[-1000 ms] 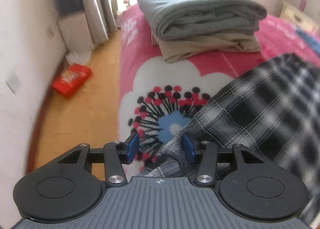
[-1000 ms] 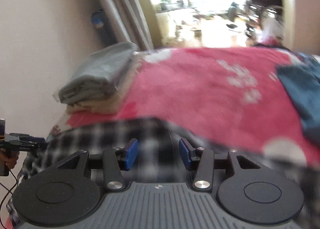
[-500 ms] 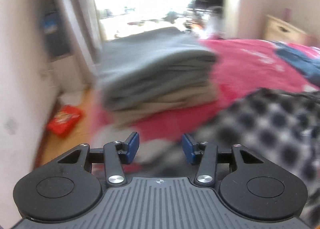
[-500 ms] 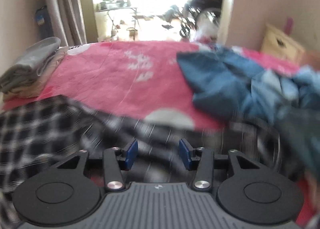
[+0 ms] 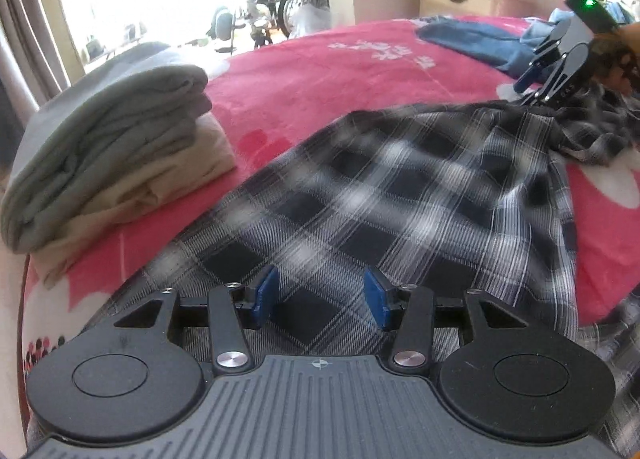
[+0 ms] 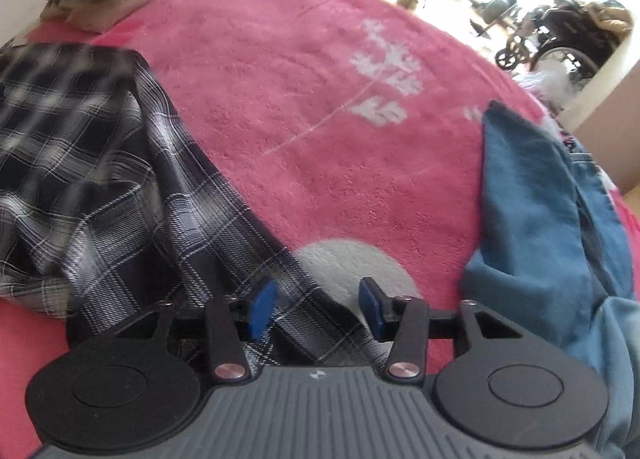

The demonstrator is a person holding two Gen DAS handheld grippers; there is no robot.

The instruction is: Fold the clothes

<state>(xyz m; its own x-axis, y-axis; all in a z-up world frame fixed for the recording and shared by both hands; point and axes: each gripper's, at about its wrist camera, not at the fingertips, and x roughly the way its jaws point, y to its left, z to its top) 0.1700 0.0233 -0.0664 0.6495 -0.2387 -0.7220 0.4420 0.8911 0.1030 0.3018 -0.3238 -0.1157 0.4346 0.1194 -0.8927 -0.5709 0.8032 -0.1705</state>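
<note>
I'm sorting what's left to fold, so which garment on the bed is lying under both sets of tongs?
The black-and-white plaid shirt, spread out and unfolded. The grey and beige pieces sit stacked and folded beside it, and the blue garment lies crumpled apart.

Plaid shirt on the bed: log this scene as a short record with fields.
surface: pink fleece blanket with white patterns
garment in work: black-and-white plaid shirt, spread out, partly crumpled
finished stack: folded grey garment on top of folded beige garment
waiting: blue denim clothes
left hand-held gripper: open, above shirt
right hand-held gripper: jaws opening, shirt edge between the fingers
</note>
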